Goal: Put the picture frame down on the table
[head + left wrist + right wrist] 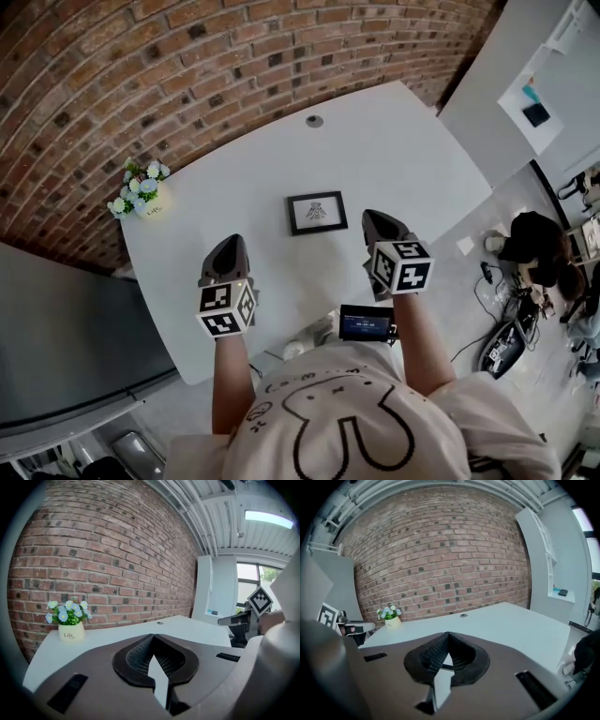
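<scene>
- Low in the centre, the right gripper (pixel 448 637) has its jaws pressed together at the tips, with nothing caught between them.
- Behind it the white table (pixel 511 625) spreads across the middle, with a small round grommet (pixel 463 615) near its far edge.
- At centre left a flower pot (pixel 392 619) sits on the table's far corner.
- A brick wall (pixel 440 550) fills the top, and a white shelf unit (pixel 543 569) stands at the right.

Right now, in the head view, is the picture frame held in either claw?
No, the picture frame lies on the white table, apart from the left claw and the right claw.
</scene>
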`<state>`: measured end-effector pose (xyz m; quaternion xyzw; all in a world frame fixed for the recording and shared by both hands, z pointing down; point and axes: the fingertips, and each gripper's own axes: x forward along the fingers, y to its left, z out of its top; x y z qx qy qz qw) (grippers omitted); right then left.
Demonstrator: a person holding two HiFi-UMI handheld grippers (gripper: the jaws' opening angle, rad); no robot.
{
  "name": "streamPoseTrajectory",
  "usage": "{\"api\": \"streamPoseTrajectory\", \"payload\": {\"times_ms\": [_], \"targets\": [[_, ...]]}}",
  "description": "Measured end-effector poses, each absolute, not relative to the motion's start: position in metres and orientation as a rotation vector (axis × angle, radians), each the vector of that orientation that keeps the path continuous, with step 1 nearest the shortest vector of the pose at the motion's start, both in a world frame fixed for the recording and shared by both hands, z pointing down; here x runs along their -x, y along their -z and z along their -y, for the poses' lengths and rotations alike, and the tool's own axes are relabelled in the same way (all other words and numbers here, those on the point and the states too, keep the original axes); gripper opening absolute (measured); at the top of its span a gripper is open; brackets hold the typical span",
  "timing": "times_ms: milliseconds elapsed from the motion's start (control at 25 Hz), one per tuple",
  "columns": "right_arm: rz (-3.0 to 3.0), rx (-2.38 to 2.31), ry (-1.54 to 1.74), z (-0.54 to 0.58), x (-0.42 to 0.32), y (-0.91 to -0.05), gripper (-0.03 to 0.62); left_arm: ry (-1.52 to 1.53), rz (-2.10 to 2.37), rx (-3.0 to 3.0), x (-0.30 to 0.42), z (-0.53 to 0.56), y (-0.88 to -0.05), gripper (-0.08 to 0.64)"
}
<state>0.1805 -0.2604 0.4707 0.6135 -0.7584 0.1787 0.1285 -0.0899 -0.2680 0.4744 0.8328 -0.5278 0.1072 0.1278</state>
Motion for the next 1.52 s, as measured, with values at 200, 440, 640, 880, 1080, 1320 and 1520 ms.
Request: {"api": "streamPoseTrajectory", "payload": {"times_ms": [200, 440, 640, 880, 1080, 1320, 1520], "targets": [[2.21, -1.859, -0.428, 0.22, -0.172, -0.448, 0.015, -0.268, 1.521, -2.479, 0.098, 0.24, -0.457, 0.009], [2.222, -1.948, -0.375, 0.163, -0.157, -0.429, 0.015, -0.213, 1.48, -2.561, 0.105, 0.199, -0.436, 0.009], [2.269, -1.979, -0.274, 0.123, -0.143, -0.41, 0.015, -0.16, 1.458, -2.622, 0.108, 0.171, -0.417, 0.009], [2.328, -1.986, -0.128, 0.106, -0.142, -0.382, 0.015, -0.094, 1.489, -2.676, 0.105, 0.156, -0.394, 0.009], [2.382, -1.976, -0.019, 0.109, -0.154, -0.36, 0.015, -0.022, 1.563, -2.691, 0.095, 0.157, -0.372, 0.009], [2.401, -1.928, 0.067, 0.111, -0.179, -0.348, 0.015, 0.048, 1.63, -2.698, 0.069, 0.158, -0.353, 0.009], [2.427, -1.923, 0.071, 0.113, -0.21, -0.341, 0.015, 0.057, 1.655, -2.689, 0.047, 0.157, -0.348, 0.009]]}}
